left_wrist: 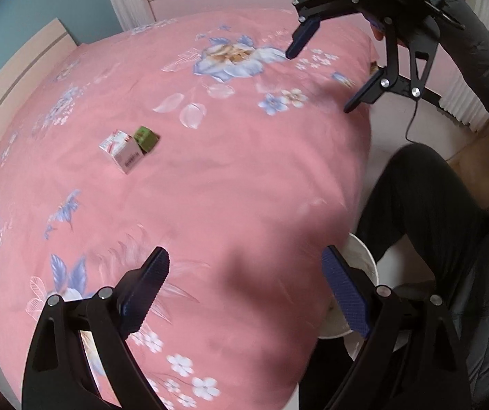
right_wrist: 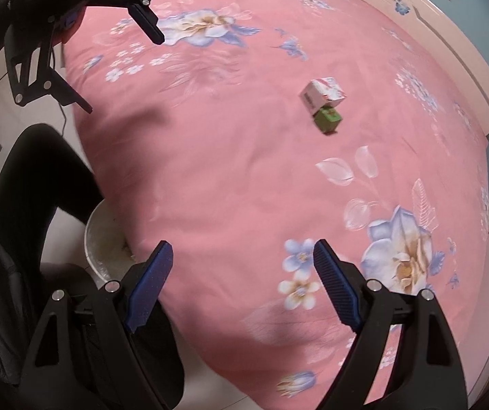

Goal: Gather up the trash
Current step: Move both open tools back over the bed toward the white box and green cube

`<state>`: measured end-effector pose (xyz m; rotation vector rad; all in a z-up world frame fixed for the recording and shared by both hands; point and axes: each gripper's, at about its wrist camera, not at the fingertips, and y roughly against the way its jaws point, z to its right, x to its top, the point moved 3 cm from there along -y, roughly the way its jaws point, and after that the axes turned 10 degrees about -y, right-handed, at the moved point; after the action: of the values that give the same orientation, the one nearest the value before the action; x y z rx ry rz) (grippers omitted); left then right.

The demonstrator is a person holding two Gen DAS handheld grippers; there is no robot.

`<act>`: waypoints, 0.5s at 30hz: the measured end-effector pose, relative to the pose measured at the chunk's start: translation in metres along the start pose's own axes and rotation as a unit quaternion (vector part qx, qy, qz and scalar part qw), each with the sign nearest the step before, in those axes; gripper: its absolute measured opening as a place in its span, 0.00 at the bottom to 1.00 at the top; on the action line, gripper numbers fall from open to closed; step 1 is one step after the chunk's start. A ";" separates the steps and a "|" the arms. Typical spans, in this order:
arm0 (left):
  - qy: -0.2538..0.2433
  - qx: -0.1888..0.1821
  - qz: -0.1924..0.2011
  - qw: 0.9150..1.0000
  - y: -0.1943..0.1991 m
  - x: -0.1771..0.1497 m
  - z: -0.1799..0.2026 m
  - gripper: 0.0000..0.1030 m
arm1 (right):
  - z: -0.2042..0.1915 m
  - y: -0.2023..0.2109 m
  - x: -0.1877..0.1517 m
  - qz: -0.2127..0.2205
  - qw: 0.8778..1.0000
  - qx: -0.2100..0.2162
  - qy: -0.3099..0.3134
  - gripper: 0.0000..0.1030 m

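Note:
Two small cartons lie side by side in the middle of a pink floral bedspread: a white and pink box and a green box. My left gripper hangs open over the near part of the bed, nothing between its blue pads. It also shows in the right wrist view, top left, as the left gripper. My right gripper is open and empty too, above the bed's near edge; the left wrist view shows that right gripper at top right. A white bin stands on the floor by the bed.
A person's dark trouser leg and grey sleeve stand beside the bed near the bin. A pale wooden headboard closes the far side. A white radiator sits by the wall.

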<state>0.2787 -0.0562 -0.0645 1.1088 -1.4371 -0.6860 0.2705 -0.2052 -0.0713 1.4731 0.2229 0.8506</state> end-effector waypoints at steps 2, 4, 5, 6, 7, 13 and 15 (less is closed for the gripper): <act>0.005 0.002 0.005 1.000 -0.001 0.005 -0.012 0.90 | 0.008 -0.002 0.006 -0.001 1.000 -0.001 -0.002 0.81; 0.007 0.009 0.006 1.000 -0.003 0.009 -0.022 0.90 | 0.015 -0.006 0.012 -0.002 1.000 -0.005 -0.002 0.81; 0.008 0.012 0.006 1.000 -0.004 0.011 -0.029 0.90 | 0.020 -0.008 0.015 -0.005 1.000 -0.006 -0.003 0.81; 0.010 0.013 0.006 1.000 -0.004 0.012 -0.033 0.90 | 0.023 -0.010 0.017 -0.006 1.000 -0.006 -0.003 0.81; 0.011 0.015 0.005 1.000 -0.006 0.014 -0.040 0.90 | 0.026 -0.012 0.020 -0.006 1.000 -0.005 -0.003 0.81; 0.011 0.023 -0.002 1.000 -0.019 0.019 -0.077 0.90 | 0.049 -0.028 0.039 -0.008 1.000 0.007 -0.002 0.81; 0.015 0.020 -0.002 1.000 -0.025 0.021 -0.091 0.90 | 0.058 -0.036 0.047 -0.014 1.000 0.008 -0.003 0.81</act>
<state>0.3748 -0.0689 -0.0601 1.1478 -1.4286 -0.6429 0.3519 -0.2167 -0.0796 1.4845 0.2465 0.8233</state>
